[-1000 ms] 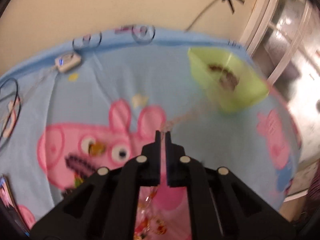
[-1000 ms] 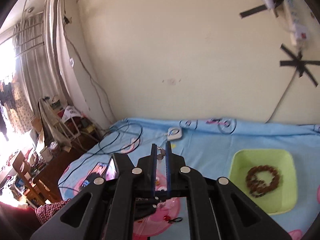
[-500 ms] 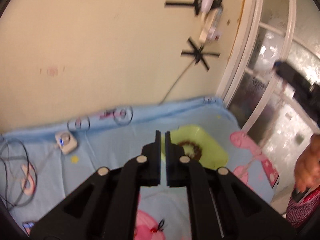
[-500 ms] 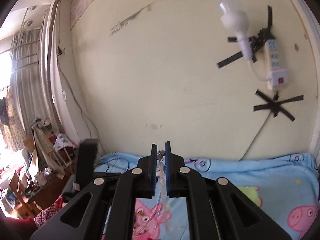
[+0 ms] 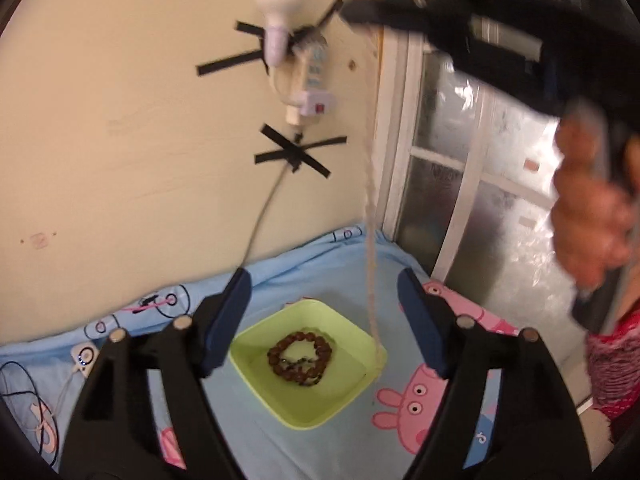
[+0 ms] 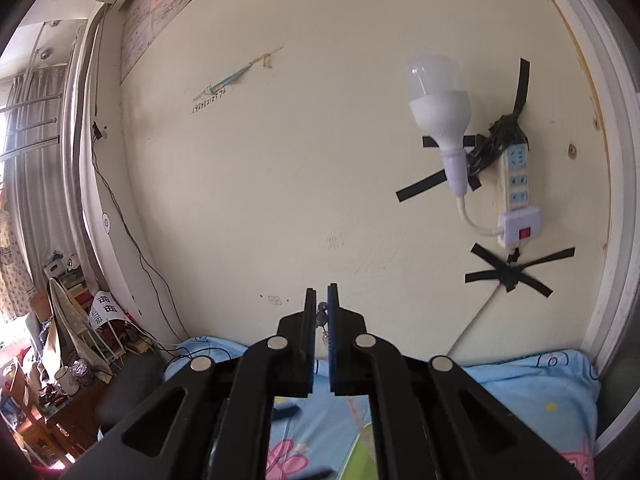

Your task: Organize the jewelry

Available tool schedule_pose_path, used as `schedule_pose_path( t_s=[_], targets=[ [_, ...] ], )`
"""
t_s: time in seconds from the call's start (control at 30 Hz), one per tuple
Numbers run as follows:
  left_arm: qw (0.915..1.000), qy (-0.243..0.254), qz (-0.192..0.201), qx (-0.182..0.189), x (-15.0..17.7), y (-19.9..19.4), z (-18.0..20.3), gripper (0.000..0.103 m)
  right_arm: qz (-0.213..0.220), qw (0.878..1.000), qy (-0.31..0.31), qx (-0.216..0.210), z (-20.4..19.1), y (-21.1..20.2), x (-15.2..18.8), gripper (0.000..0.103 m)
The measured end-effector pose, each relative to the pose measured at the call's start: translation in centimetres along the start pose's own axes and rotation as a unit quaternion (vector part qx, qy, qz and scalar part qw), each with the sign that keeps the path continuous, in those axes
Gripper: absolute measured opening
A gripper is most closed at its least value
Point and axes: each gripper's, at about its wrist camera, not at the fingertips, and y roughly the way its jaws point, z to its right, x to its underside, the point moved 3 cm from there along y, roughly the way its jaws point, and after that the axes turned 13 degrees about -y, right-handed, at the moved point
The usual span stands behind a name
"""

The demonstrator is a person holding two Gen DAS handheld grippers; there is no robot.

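Note:
A green tray [image 5: 340,394] sits on the bed with a brown bead bracelet [image 5: 300,356] lying in it. My left gripper [image 5: 324,292] hovers above the tray, its jaws opening with nothing pressed between them. A thin pale necklace [image 5: 370,208] hangs straight down beyond the fingers, and its lower end reaches the tray's right rim. It dangles from my right gripper [image 5: 352,10], held high at top right by a hand [image 5: 588,208]. In the right wrist view the right gripper [image 6: 321,300] is shut on the necklace's clasp end [image 6: 322,318].
A blue cartoon-pig blanket [image 5: 408,404] covers the bed. The wall behind carries a taped power strip [image 5: 316,64] and a bulb [image 6: 436,92]. A window frame [image 5: 472,184] stands at the right. A white device with cables [image 5: 84,354] lies left; a cluttered desk [image 6: 60,376] is beyond.
Both grippers have risen. The left gripper was shut and now stands wide apart. The necklace now hangs from the right gripper alone, above the green tray.

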Motion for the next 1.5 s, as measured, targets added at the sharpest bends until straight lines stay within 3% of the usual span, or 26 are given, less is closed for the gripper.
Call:
schedule_pose_path(
  t_s=[0.07,0.13,0.17,0.2,0.43,0.63,0.77,0.87,0.97,1.03,1.07,1.13,1.23,1.27,1.3,1.4,1.5],
  targets=[
    [0.9999,0.002,-0.011,-0.005,0.0,1.7,0.6,0.07,0.005,1.0,0.002,0.002,0.4,-0.2,-0.7,0.0],
    [0.9994,0.013,-0.02,-0.026,0.1,3.7,1.0,0.041,0.009,1.0,0.009,0.003,0.9,-0.4,-1.0,0.0],
    [0.9991,0.012,-0.03,-0.028,0.2,4.5,0.9,0.015,0.011,1.0,0.012,0.004,1.2,-0.6,-1.0,0.0],
    [0.9986,0.001,-0.046,-0.026,0.3,5.5,0.6,0.006,0.012,1.0,0.018,0.005,1.6,-0.6,-0.9,0.0],
    [0.9975,-0.022,-0.057,-0.035,0.3,7.6,-1.3,0.005,-0.014,0.998,0.062,0.003,4.6,0.8,3.6,0.0],
    [0.9952,-0.032,-0.071,-0.06,0.9,9.2,-3.5,0.005,-0.077,0.99,0.114,-0.014,6.5,3.5,11.5,0.0],
    [0.9886,-0.036,-0.124,-0.077,4.0,11.5,-5.2,0.005,-0.134,0.98,0.149,-0.014,6.9,5.5,18.5,0.0],
    [0.9769,-0.045,-0.189,-0.09,7.5,13.3,-6.7,0.006,-0.176,0.969,0.175,-0.02,6.4,6.6,23.5,0.0],
    [0.9701,-0.059,-0.217,-0.092,9.4,13.4,-7.9,0.006,-0.207,0.958,0.199,-0.023,6.0,7.3,27.3,0.0],
    [0.9695,-0.069,-0.216,-0.093,9.6,12.7,-8.5,0.006,-0.215,0.955,0.206,-0.016,5.8,7.4,28.3,0.004],
    [0.9696,-0.074,-0.214,-0.093,9.5,12.3,-8.8,0.006,-0.215,0.954,0.208,-0.011,5.9,7.4,28.4,0.017],
    [0.9697,-0.085,-0.209,-0.093,9.1,11.0,-9.4,0.006,-0.201,0.957,0.211,-0.003,5.6,6.8,27.6,0.02],
    [0.9731,-0.079,-0.189,-0.105,8.2,8.7,-9.9,0.031,-0.175,0.964,0.199,-0.012,4.7,6.1,25.2,0.02],
    [0.9736,-0.075,-0.182,-0.116,8.0,8.2,-9.9,0.044,-0.168,0.967,0.192,-0.016,4.0,5.9,24.4,0.022],
    [0.9725,-0.07,-0.181,-0.128,7.8,8.3,-9.9,0.047,-0.166,0.968,0.189,-0.019,3.7,6.1,24.1,0.023],
    [0.9686,-0.032,-0.216,-0.119,8.1,10.1,-7.8,0.047,-0.166,0.967,0.19,-0.031,2.3,6.8,23.4,0.025],
    [0.9689,0.008,-0.22,-0.113,8.3,10.9,-5.1,0.047,-0.157,0.965,0.209,-0.027,2.1,6.2,23.5,0.025]
  ],
)
